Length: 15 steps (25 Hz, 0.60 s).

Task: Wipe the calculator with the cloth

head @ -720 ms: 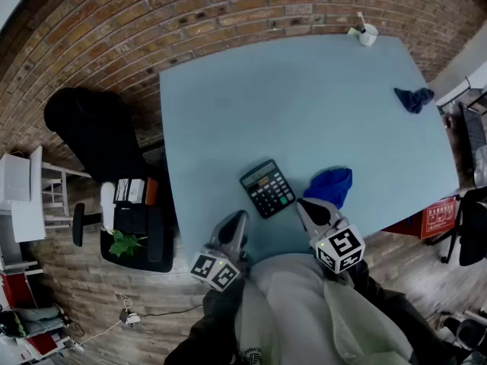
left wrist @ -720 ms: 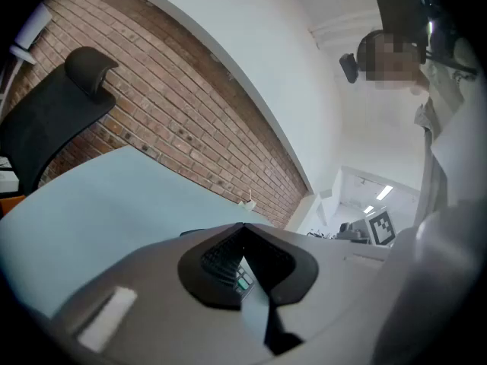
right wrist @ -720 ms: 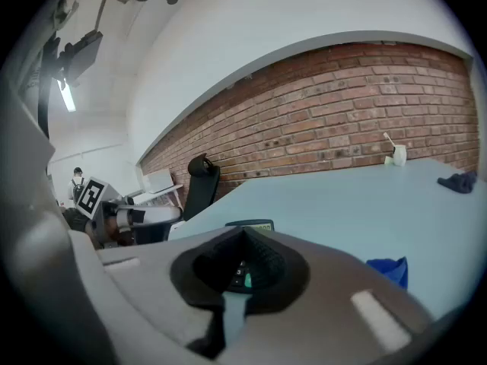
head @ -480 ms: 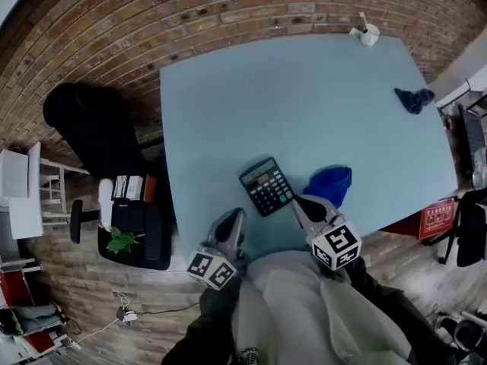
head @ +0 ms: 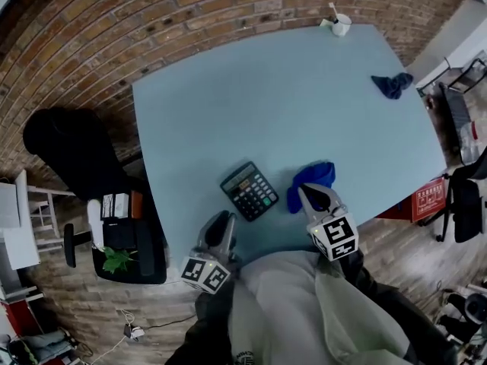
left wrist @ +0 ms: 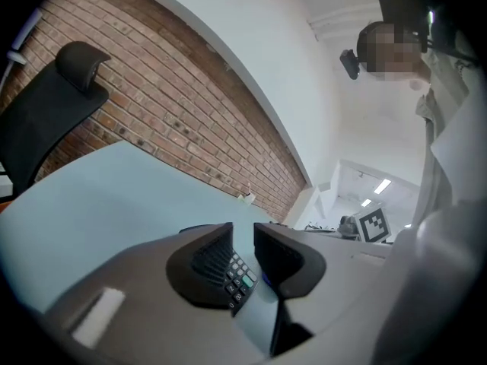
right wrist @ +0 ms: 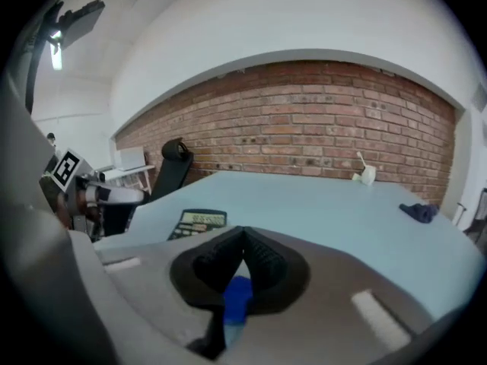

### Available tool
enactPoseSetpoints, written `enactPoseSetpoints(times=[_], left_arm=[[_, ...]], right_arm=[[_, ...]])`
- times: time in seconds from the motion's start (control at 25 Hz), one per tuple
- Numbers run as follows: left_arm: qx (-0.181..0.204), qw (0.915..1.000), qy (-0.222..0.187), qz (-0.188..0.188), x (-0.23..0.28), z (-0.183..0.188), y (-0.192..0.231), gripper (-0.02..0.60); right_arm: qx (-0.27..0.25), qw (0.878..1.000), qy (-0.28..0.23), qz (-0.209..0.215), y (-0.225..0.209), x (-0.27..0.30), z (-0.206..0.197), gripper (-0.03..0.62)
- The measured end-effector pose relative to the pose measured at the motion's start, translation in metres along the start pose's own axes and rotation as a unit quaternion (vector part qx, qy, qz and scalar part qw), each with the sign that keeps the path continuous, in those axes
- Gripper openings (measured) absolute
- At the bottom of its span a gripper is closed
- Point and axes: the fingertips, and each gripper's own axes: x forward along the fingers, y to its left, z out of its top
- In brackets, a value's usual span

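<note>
The black calculator (head: 248,191) lies flat near the front edge of the pale blue table (head: 266,105), with its keys showing. To its right lies a crumpled bright blue cloth (head: 312,181). My right gripper (head: 314,194) is shut, its tips over the cloth's near edge. In the right gripper view the jaw tips (right wrist: 243,234) meet, and the blue cloth (right wrist: 237,299) shows below them. My left gripper (head: 223,223) hangs near the table's front edge, just short of the calculator. Its jaws (left wrist: 243,230) stand a little apart with nothing between them. The calculator (left wrist: 237,276) shows through the gap.
A second, dark blue cloth (head: 392,84) lies near the table's far right edge. A white cup (head: 340,25) stands at the far corner by the brick wall. A black office chair (head: 65,147) and a box with a plant (head: 122,242) are on the floor to the left.
My right gripper has moved forward and to the right, from beside the calculator to the near edge of the blue cloth. Neither the calculator nor the cloth has shifted. The left gripper stays put.
</note>
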Motion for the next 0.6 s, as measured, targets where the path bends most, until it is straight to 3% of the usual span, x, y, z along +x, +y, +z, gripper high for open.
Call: enactPoseSetpoints(times=[0.04, 0.08, 0.24, 0.36, 0.6], left_arm=[[-0.005, 1.0000, 0.004, 0.002, 0.002, -0.003, 0.002, 0.104], [-0.012, 0.9999, 0.009, 0.004, 0.004, -0.006, 0.005, 0.112], [-0.036, 0.9990, 0.026, 0.010, 0.009, -0.014, 0.013, 0.140], [-0.041, 0.9986, 0.031, 0.015, 0.011, -0.019, 0.020, 0.140], [-0.070, 0.9959, 0.051, 0.028, 0.021, -0.030, 0.036, 0.186]], right_arm=[[0.010, 1.000, 0.020, -0.018, -0.014, -0.002, -0.010, 0.000], [0.026, 0.998, 0.042, -0.036, -0.029, -0.004, -0.022, 0.002], [0.087, 0.987, 0.111, -0.082, -0.066, -0.011, -0.068, 0.245], [0.123, 0.979, 0.145, -0.072, -0.065, -0.006, -0.087, 0.279], [0.111, 0.970, 0.203, -0.072, -0.068, 0.025, -0.108, 0.272]])
